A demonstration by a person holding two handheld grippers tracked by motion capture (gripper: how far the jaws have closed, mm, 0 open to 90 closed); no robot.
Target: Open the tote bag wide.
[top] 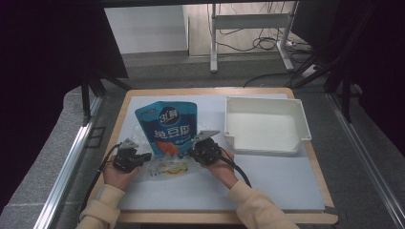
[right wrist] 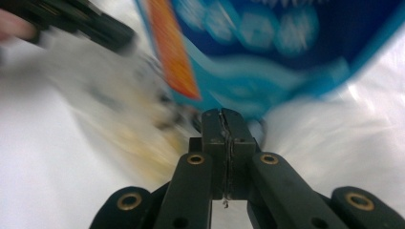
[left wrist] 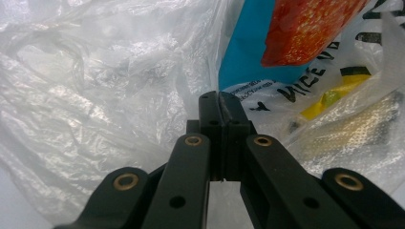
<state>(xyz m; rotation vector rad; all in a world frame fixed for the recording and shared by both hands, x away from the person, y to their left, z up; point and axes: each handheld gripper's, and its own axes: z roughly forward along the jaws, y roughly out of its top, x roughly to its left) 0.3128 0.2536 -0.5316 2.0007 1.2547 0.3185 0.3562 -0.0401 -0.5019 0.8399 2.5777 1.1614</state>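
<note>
A blue snack pouch (top: 167,126) with an orange patch lies on the white mat, its lower end inside a clear crinkled plastic bag (top: 165,167) printed with yellow and black. My left gripper (top: 145,156) is at the bag's left edge and my right gripper (top: 191,152) at its right edge. In the left gripper view the jaws (left wrist: 220,95) are pressed together on a sliver of the bag's film (left wrist: 95,95), with the pouch (left wrist: 243,57) just beyond. The right gripper view is blurred. There the jaws (right wrist: 224,112) are shut, a thin pale film in their seam, under the pouch (right wrist: 267,47).
An empty white tray (top: 301,119) stands at the right back of the mat. The wooden table edge (top: 205,90) runs behind it. The left gripper (right wrist: 90,26) and a hand appear at the top left of the right gripper view.
</note>
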